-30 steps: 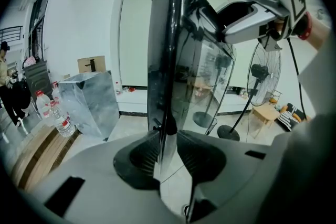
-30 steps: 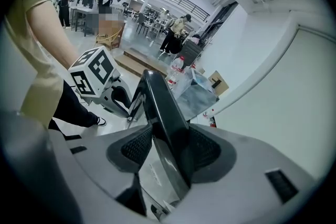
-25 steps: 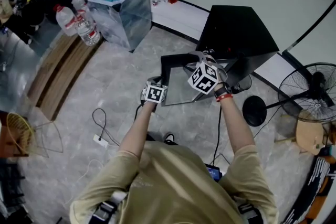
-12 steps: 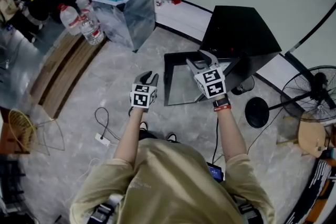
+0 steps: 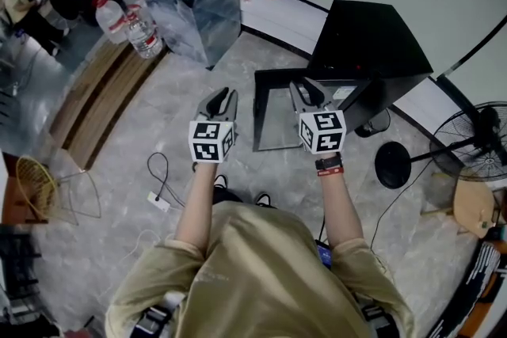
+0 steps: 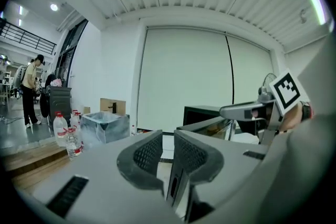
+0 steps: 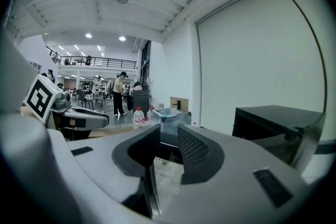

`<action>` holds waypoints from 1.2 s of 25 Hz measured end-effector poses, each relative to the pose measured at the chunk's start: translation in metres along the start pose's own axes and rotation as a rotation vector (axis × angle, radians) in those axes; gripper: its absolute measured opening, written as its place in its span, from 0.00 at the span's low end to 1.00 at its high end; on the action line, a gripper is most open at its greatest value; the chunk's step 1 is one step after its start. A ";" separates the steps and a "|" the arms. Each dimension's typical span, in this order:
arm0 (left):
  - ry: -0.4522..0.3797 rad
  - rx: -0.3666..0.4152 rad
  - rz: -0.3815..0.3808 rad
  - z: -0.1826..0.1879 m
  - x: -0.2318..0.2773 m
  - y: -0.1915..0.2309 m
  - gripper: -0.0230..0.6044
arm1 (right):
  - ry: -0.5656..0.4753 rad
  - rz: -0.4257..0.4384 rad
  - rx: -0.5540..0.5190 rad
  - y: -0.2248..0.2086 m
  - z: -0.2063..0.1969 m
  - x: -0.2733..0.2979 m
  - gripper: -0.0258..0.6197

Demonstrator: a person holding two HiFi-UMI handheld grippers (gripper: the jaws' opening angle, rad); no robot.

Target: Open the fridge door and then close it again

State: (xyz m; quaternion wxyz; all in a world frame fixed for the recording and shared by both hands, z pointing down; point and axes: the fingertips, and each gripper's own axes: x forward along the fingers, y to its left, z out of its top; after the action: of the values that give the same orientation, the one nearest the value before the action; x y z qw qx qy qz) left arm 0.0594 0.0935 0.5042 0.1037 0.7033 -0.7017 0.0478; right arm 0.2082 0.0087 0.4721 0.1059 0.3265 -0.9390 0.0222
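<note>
A small black fridge [image 5: 368,51] stands on the floor against the wall, its glass door [image 5: 260,111] swung open to the left. Both grippers are raised level in front of me, clear of the door. My left gripper [image 5: 218,103] has just been closing; a narrow gap remains between its pads [image 6: 144,152] and nothing sits in it. My right gripper [image 5: 307,95] has also just been closing; its jaws still stand apart and empty. The fridge [image 7: 273,123] shows at the right in the right gripper view, and the fridge [image 6: 202,113] also shows in the left gripper view.
A translucent bin [image 5: 194,8] and water bottles [image 5: 131,24] stand at the back left by a wooden platform [image 5: 95,103]. A floor fan [image 5: 475,142] with a round base [image 5: 392,166] is at the right. A cable and power strip [image 5: 158,198] lie on the floor.
Both grippers have lifted and drawn back from the open door towards me. The right gripper has rolled upright and its jaws have narrowed; the left jaws narrowed slightly. The door stays open.
</note>
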 end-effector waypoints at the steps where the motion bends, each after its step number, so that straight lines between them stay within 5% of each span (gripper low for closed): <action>1: -0.013 0.001 0.001 0.005 -0.002 -0.001 0.16 | -0.002 -0.009 0.014 0.002 -0.001 -0.001 0.22; 11: -0.045 -0.039 0.002 0.015 -0.005 -0.008 0.10 | -0.017 0.002 0.082 0.012 -0.013 0.000 0.11; 20: -0.027 0.010 -0.003 0.012 -0.001 -0.014 0.09 | -0.027 0.015 0.076 0.015 -0.010 0.000 0.09; 30: 0.011 -0.012 0.000 -0.006 0.002 -0.010 0.09 | 0.052 0.066 -0.072 0.019 -0.012 0.004 0.09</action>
State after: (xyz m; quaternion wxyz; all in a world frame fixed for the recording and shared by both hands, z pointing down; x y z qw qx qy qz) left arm 0.0698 0.0926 0.5099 0.1118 0.7026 -0.7012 0.0477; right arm 0.1952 0.0223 0.4856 0.1413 0.2904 -0.9464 0.0003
